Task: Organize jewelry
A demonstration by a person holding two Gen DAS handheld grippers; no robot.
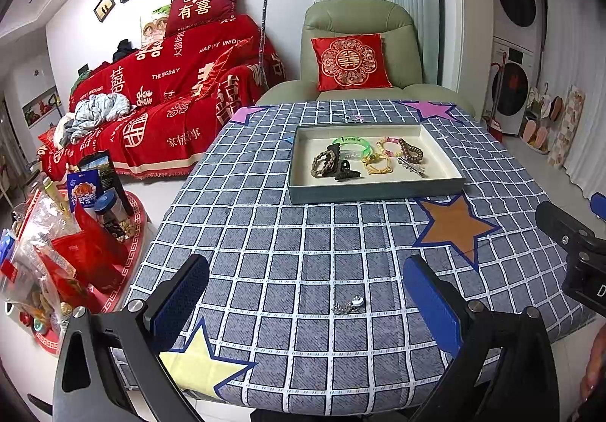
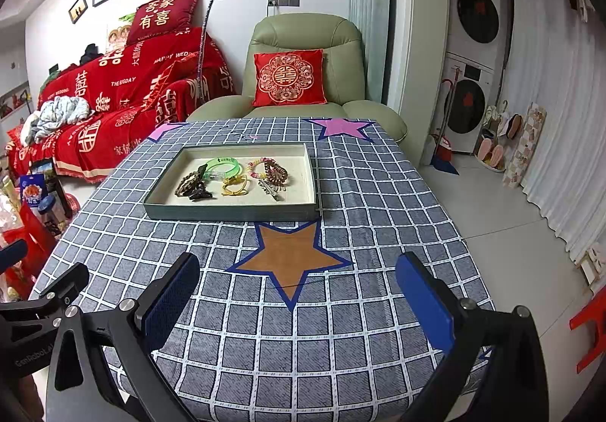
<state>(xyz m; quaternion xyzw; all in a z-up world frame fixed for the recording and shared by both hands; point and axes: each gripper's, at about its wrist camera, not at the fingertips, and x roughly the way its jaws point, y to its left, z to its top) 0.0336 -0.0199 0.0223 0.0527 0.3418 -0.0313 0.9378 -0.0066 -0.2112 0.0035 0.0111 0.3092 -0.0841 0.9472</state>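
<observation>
The left gripper (image 1: 305, 291) hovered low over the blue-grey checked tablecloth (image 1: 303, 240) with its blue-padded fingers (image 1: 178, 293) spread wide apart and holding nothing. Between them, nearer the right finger, a small silver trinket (image 1: 348, 305) lay on the cloth; it looked like a brooch or earring, though it was too small to tell. The right gripper (image 2: 297, 291) was likewise wide apart and empty, poised above the cloth just short of an orange-brown star patch (image 2: 289, 257).

Beyond both, a shallow grey-green rectangular tray with a cream lining (image 2: 231, 212) sat on the table. Inside lay a translucent green plastic bangle (image 2: 223, 165), a brown wooden bead bracelet (image 2: 275, 173), a yellow cord hair tie (image 2: 235, 186), a dark claw hair clip (image 2: 200, 193) and a silver metal hair clip (image 2: 271, 192). Behind the table stood a pale green armchair (image 2: 303, 32) bearing a red embroidered cushion (image 2: 289, 77).
</observation>
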